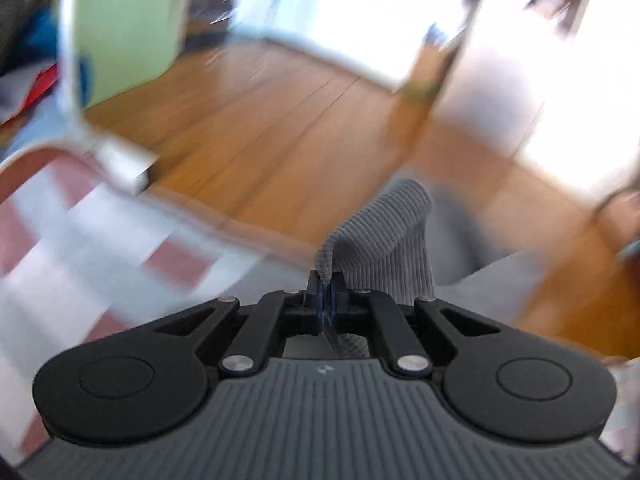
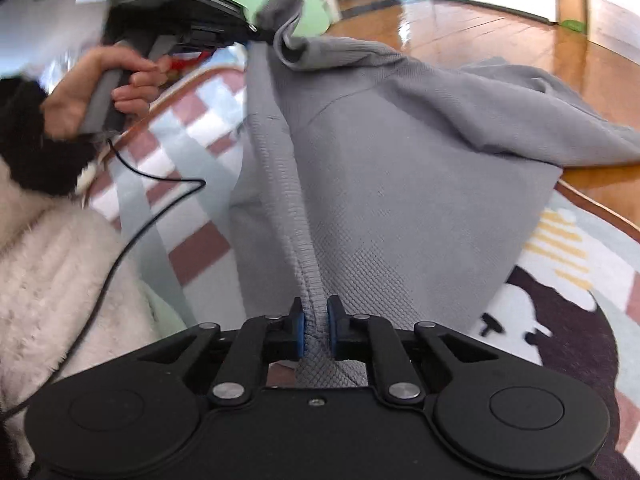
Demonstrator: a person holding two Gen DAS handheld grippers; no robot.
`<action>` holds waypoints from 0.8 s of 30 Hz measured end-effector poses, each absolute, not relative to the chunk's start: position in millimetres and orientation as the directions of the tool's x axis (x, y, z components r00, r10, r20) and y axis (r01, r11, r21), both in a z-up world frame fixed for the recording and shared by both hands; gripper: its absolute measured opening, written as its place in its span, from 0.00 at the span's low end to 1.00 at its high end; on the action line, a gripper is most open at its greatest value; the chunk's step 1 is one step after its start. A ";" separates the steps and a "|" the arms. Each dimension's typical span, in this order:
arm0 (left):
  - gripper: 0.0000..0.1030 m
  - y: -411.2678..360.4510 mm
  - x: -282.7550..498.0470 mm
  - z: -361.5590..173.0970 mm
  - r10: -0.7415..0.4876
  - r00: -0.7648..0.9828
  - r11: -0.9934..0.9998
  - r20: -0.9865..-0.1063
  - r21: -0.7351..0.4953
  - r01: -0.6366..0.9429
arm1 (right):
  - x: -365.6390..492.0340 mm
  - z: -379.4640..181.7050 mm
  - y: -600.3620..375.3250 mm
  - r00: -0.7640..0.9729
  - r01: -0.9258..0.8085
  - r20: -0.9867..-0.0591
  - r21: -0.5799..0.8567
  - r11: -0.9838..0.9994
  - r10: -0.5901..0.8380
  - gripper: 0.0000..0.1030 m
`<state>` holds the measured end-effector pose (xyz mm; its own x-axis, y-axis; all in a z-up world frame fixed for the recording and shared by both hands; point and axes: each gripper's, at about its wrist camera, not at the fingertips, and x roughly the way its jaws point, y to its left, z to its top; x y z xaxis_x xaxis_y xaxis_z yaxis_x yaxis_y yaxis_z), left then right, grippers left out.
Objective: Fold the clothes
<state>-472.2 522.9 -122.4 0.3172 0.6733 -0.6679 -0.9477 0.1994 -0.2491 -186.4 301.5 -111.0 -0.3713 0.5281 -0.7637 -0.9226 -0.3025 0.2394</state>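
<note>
A grey knit garment (image 2: 400, 152) hangs stretched between both grippers above a checked rug. My right gripper (image 2: 316, 326) is shut on its ribbed hem, the fabric bunched between the blue pads. In the right wrist view the left gripper (image 2: 256, 34) is at the upper left, held by a hand (image 2: 104, 88), and pinches the far corner of the same hem. In the left wrist view my left gripper (image 1: 327, 288) is shut on a ribbed grey edge (image 1: 384, 236) that stands up ahead of it. That view is blurred.
A red, white and grey checked rug (image 2: 192, 148) lies below the garment, with a patterned part (image 2: 560, 280) at the right. Wooden floor (image 1: 260, 120) spreads beyond it. A fluffy white sleeve (image 2: 52, 264) and a black cable (image 2: 132, 236) are at the left. A green wall (image 1: 120, 20) stands behind.
</note>
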 end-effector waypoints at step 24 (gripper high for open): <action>0.25 537.8 -530.2 -180.5 0.521 0.185 -0.116 -0.833 -0.284 -0.952 | -158.1 -127.5 300.2 -0.537 -0.827 -0.681 0.542 -0.151 0.498 0.33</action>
